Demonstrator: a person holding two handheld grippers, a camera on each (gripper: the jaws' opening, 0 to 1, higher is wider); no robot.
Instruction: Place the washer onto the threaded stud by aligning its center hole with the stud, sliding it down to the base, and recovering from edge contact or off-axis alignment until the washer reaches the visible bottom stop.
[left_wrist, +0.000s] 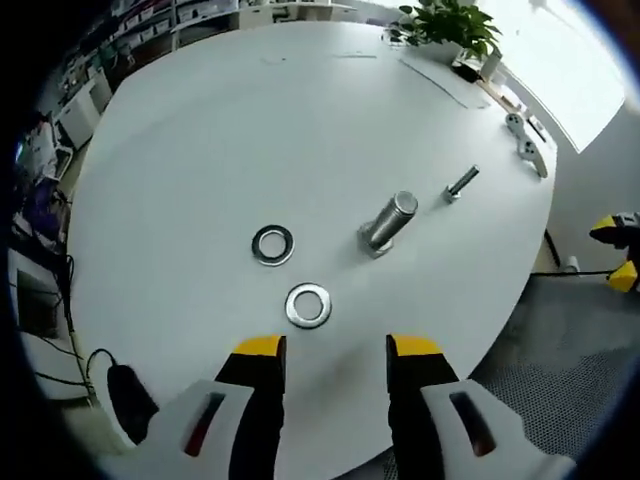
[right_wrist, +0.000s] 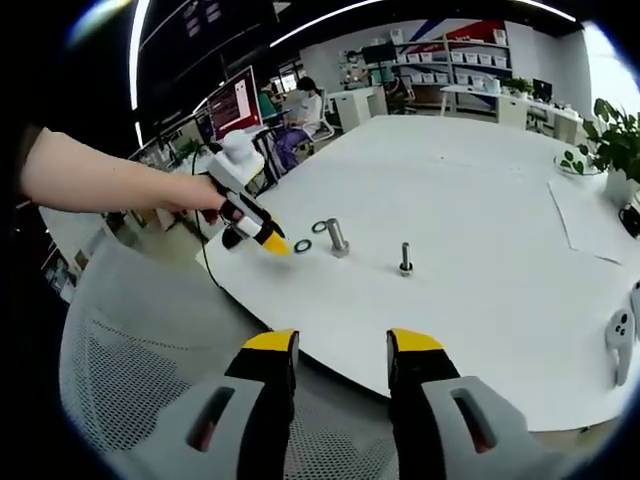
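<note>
1. Left gripper (left_wrist: 325, 350): jaws apart and empty, poised over the near edge of the white table (left_wrist: 300, 130). In the right gripper view a hand (right_wrist: 195, 195) on an outstretched forearm holds it, tips angled down toward the table edge.
2. Near washer (left_wrist: 308, 305): flat on the table, just beyond the jaw tips.
3. Second washer (left_wrist: 272, 245): flat, slightly farther in.
4. Threaded stud (left_wrist: 390, 222): upright on its base, bare, near both washers.
5. Small bolt (left_wrist: 461, 183): standing beyond the stud.
6. Right gripper (right_wrist: 340, 350): jaws apart, empty, off the table's edge.
</note>
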